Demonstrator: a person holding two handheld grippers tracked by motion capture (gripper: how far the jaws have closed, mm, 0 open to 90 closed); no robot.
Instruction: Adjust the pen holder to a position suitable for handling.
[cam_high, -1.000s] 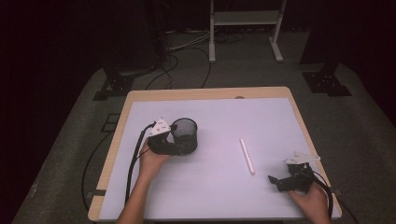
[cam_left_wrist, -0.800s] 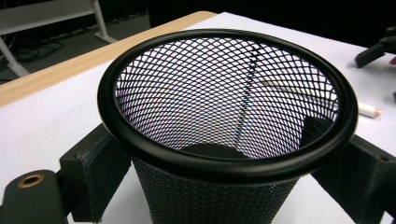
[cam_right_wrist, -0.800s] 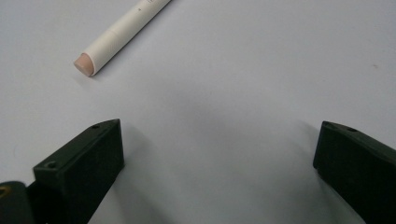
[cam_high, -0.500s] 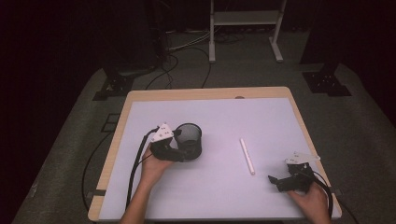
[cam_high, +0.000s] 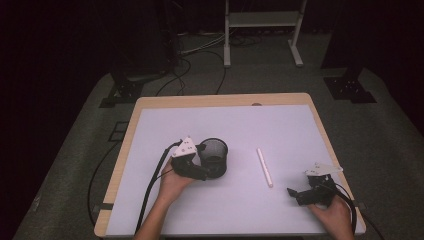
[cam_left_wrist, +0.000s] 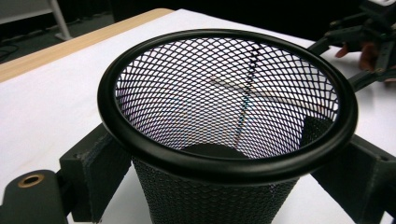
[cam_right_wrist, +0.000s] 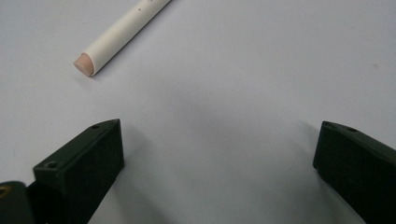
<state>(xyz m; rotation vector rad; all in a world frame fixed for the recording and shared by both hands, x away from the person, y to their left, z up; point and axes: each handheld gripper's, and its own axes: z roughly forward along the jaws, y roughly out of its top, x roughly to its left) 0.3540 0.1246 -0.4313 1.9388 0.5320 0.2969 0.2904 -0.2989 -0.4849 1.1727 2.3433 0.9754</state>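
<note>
White table top (cam_high: 250, 125): the pen (cam_high: 264, 167) lies near-to-far between the mesh cup (cam_high: 214, 156), pinched by the left gripper (cam_high: 200, 162), and the nearer, spread-jawed right gripper (cam_high: 296, 194).

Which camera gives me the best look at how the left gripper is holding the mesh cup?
The left gripper view: both black jaws press the mesh cup below its rim, one each side. The high view shows the left gripper at the cup's left side, grip hidden.
</note>
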